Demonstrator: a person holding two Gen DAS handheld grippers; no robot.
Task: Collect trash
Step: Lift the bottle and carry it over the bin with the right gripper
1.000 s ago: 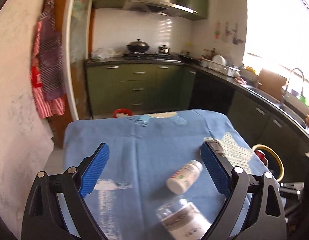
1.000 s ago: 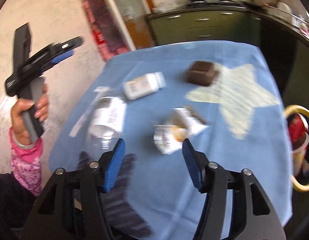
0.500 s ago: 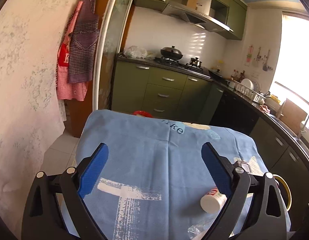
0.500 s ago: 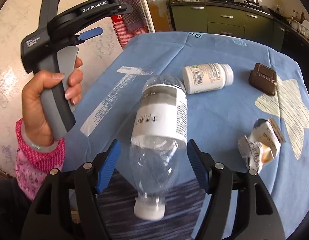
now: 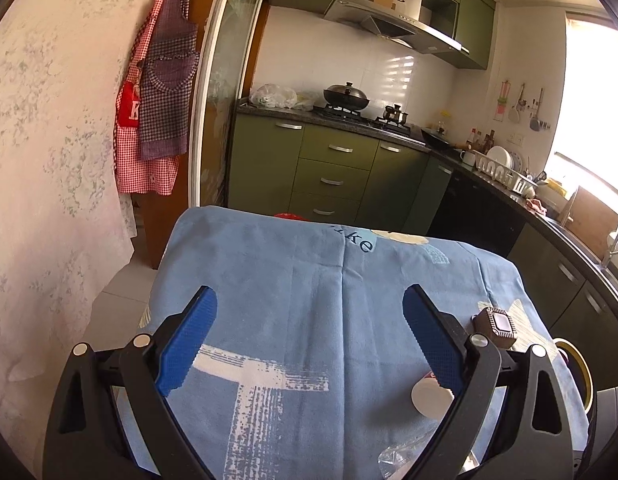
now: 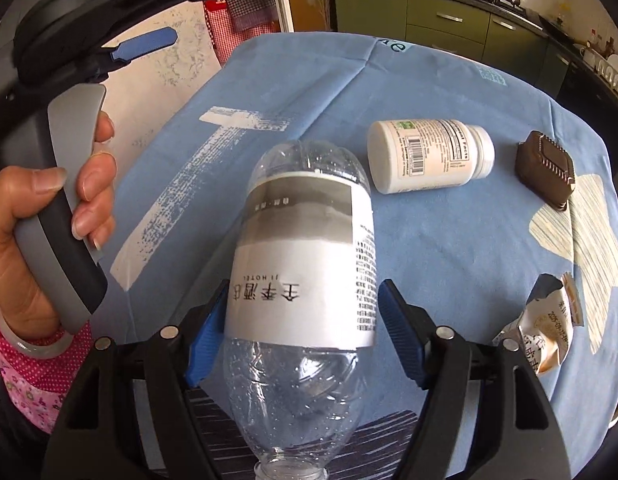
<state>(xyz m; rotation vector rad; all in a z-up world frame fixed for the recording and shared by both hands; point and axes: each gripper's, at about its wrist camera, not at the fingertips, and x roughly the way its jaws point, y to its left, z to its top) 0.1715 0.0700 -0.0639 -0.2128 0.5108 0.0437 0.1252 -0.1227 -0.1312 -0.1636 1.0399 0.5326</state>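
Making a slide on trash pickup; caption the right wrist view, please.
Right tongs straddle a clear plastic bottle lying on the blue tablecloth.

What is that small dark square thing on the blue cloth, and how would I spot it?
Start at the blue tablecloth and go to its pale star print on the right. At the star's upper edge, just right of the white pill bottle lying on its side, sits the small brown square piece. Unlike the bottles and the crumpled wrapper, it is dark, flat and has ridged edges.
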